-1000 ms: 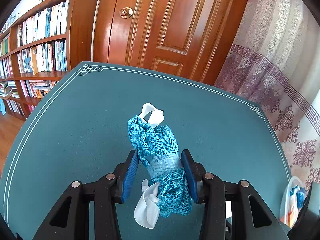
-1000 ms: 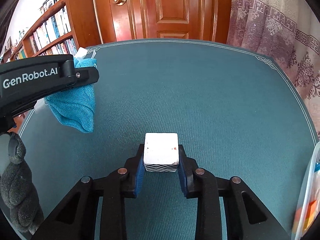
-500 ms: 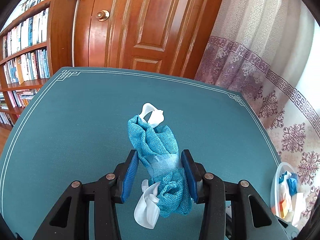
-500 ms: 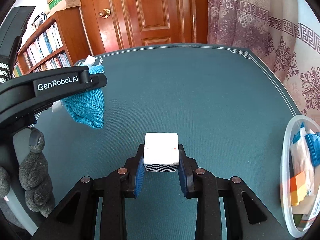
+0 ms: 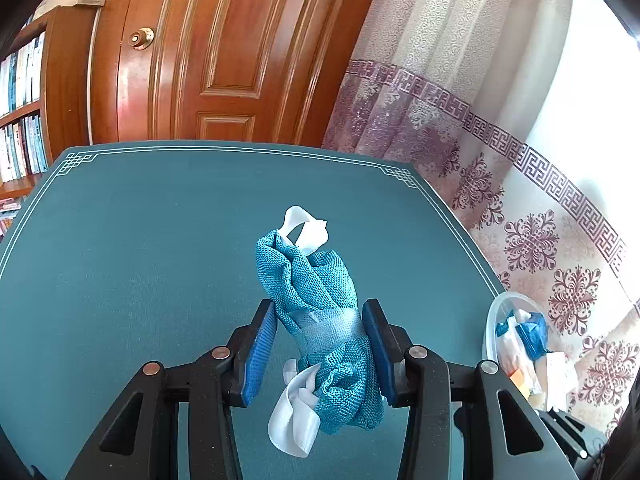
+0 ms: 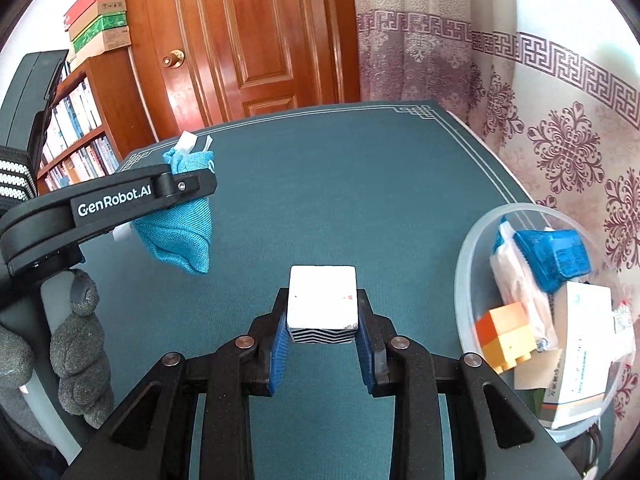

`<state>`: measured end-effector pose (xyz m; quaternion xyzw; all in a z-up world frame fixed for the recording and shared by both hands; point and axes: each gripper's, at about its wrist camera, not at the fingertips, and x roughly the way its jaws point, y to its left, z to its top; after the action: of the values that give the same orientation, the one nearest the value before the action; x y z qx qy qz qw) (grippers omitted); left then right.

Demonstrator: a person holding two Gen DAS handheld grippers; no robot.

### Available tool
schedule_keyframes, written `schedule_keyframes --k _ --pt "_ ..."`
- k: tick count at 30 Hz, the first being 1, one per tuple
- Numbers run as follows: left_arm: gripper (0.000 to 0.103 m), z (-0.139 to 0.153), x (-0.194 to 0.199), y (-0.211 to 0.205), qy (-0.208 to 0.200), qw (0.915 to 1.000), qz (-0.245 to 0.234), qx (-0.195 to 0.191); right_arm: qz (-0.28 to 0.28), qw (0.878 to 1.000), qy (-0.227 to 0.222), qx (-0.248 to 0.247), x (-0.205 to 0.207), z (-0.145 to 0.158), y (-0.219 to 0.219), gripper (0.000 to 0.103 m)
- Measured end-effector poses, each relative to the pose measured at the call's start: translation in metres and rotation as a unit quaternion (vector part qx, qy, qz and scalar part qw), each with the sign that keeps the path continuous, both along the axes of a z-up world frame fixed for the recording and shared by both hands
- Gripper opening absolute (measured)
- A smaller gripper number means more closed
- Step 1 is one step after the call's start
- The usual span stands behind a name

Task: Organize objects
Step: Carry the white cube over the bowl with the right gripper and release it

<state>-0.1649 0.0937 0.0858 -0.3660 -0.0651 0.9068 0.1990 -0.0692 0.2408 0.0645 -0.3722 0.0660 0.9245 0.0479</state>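
Observation:
My left gripper (image 5: 320, 320) is shut on a rolled teal knit cloth (image 5: 316, 288) bound with clear tape, white ribbon sticking out at both ends. It hangs above the teal table (image 5: 140, 240). In the right wrist view the same cloth (image 6: 180, 236) shows at the left, held by the left gripper (image 6: 196, 188). My right gripper (image 6: 322, 312) is shut on a white cube (image 6: 322, 296) with a black zigzag pattern on its near face, held above the table (image 6: 340, 200). A clear plastic bin (image 6: 468, 264) sits at the right table edge.
The bin (image 5: 493, 320) holds a blue packet (image 6: 552, 256), an orange-yellow block (image 6: 506, 340), a white box (image 6: 580, 356) and a wrapped packet. A gloved hand (image 6: 80, 352) is at the lower left. Beyond the table are a wooden door (image 5: 224, 52), bookshelf (image 6: 88, 120) and curtain (image 5: 500, 140).
Both grippers have swung to the right with their loads still held. The bin has come further into both views and the bookshelf has slid off to the left.

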Motion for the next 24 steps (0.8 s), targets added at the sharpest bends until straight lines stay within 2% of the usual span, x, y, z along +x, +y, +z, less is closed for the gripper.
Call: schedule_keyframes --k 12,24 --pt "0.047 0.001 0.017 0.03 -0.01 0.9979 -0.062 0.014 -0.09 0.996 0.021 0.011 0.04 0.021 0.07 0.031" --pt "0.047 -0.003 0.037 0.059 -0.003 0.9942 -0.107 -0.004 -0.18 0.983 0.042 0.01 0.056 0.027 0.148 0.031"
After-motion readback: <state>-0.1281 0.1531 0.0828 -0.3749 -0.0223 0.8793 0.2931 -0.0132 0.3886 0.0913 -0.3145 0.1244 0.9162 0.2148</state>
